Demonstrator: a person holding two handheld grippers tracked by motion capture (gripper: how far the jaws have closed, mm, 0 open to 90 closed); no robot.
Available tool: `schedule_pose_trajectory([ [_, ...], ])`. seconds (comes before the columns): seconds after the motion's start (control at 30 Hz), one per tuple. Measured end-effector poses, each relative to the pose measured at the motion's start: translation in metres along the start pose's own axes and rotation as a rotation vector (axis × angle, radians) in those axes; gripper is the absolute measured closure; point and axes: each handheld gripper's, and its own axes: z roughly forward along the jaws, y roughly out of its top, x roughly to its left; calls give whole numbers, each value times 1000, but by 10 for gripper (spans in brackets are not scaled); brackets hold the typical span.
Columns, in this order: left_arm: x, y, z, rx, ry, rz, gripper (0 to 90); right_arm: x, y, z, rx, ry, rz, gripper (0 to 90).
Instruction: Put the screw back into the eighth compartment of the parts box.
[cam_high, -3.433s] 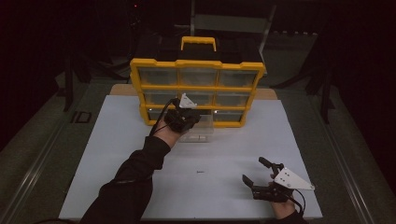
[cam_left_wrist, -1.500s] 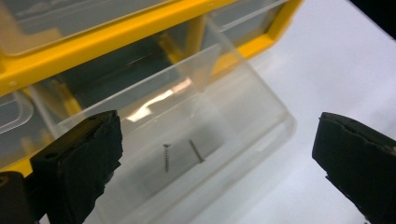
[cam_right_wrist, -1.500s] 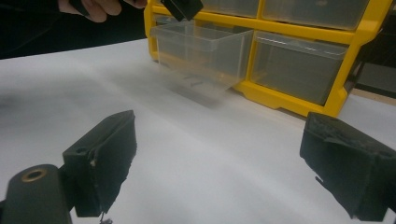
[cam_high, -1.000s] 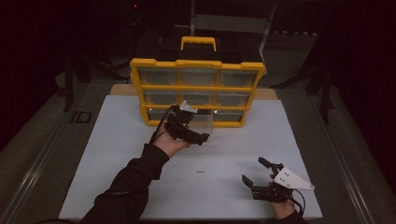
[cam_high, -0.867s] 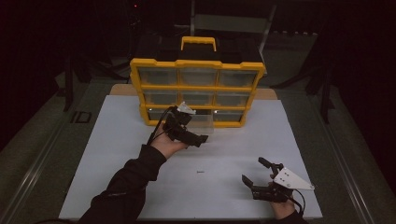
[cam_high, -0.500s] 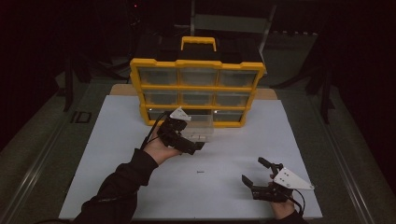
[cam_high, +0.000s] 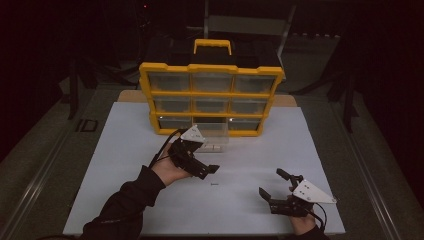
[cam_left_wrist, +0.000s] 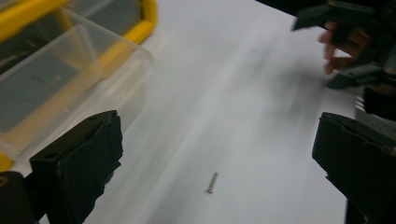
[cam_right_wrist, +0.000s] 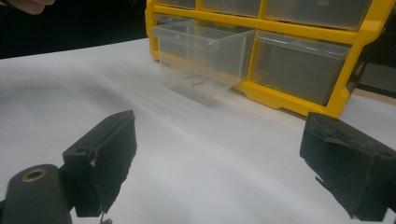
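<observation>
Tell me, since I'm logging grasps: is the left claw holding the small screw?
No: in the left gripper view the screw lies alone on the white table, between the open jaws of the left claw.

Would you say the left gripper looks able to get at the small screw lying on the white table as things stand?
Probably yes. The left gripper hangs with its jaws wide open just above the screw, which lies alone on the bare white table, apart from the pulled-out clear drawer; nothing lies between.

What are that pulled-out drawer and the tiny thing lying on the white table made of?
The drawer looks like clear, glossy plastic: you see straight through its walls. The tiny thing seems to be a small metal screw, dull grey and slim with a wider head, though it is too small to be sure.
</observation>
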Motion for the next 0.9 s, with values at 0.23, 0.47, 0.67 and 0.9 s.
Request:
schedule_pose_trajectory([
  [0.23, -9, -11, 9, 5, -51, 36, 13, 0, 0, 0, 0, 1, 0, 110],
  [0.47, -17, -19, 20, 17, -95, 70, 16, 0, 0, 0, -1, 0, -2, 110],
  [0.67, -17, -27, 31, 31, -109, 76, 34, 0, 0, 0, -1, 1, -4, 110],
  [0.9, -18, -36, 44, 45, -137, 90, 102, 0, 0, 0, 0, 1, -1, 110],
])
